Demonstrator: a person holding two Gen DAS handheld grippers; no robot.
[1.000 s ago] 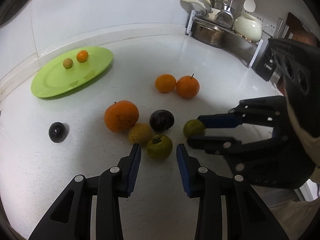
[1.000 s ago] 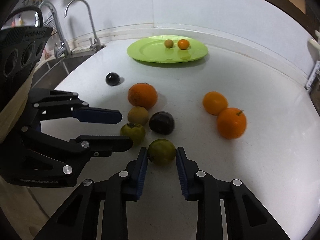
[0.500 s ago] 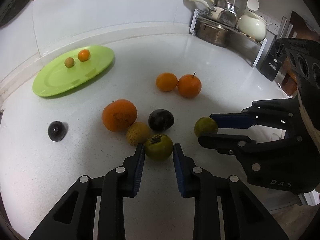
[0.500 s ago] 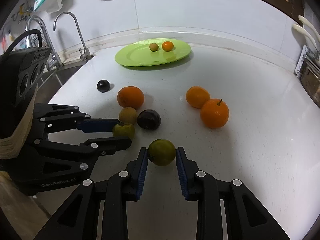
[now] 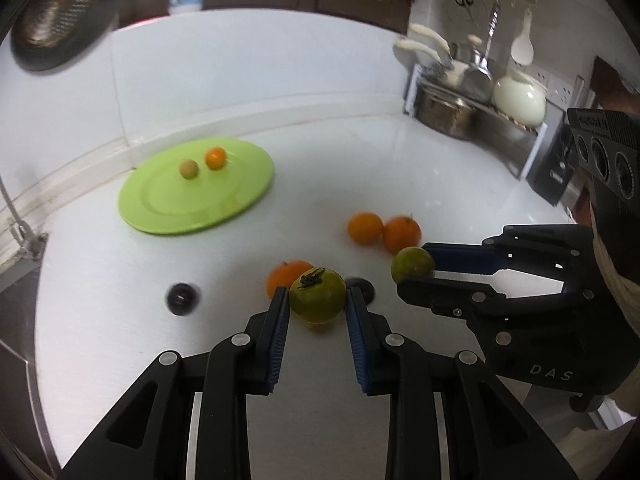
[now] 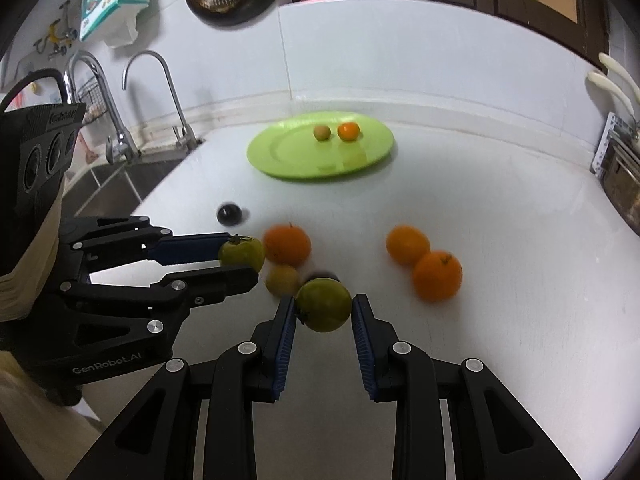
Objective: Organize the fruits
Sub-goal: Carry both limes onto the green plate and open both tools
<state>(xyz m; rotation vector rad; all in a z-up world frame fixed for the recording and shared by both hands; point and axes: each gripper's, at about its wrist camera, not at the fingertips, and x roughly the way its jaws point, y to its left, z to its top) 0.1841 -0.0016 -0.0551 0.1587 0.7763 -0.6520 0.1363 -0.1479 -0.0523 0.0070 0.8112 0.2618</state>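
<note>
Green-skinned and round, two fruits are being carried clear of the white bench [image 5: 400, 152], one in each hand-held gripper. The left hand-held gripper [image 5: 316, 312] is clamping its blue pads on the stalked green fruit [image 5: 317, 294], gripping across the widest part with the dark calyx turned up, which probably keeps it from rolling out. The right hand-held gripper [image 6: 323, 316] is pinching the smooth green fruit [image 6: 323, 304] in the same way — pads on opposite sides, nothing underneath. From each wrist view the other gripper is showing off to one side with its fruit at the fingertips, the two well apart so they are not knocking together. Below and beyond them the rest of the pile is lying on the bench: a large orange [image 6: 287, 245], a small yellow-brown fruit [image 6: 282, 280] just beside it, a dark plum mostly hidden behind the held fruit, a pair of oranges [image 6: 424, 264] touching each other, and a lone dark fruit [image 6: 229, 213] off towards the sink [image 6: 120, 172]. Farther back the lime-green plate [image 6: 280, 152] is already bearing two small fruits [image 6: 336, 132] — likely the collecting place, so both loads seem to be heading there.
</note>
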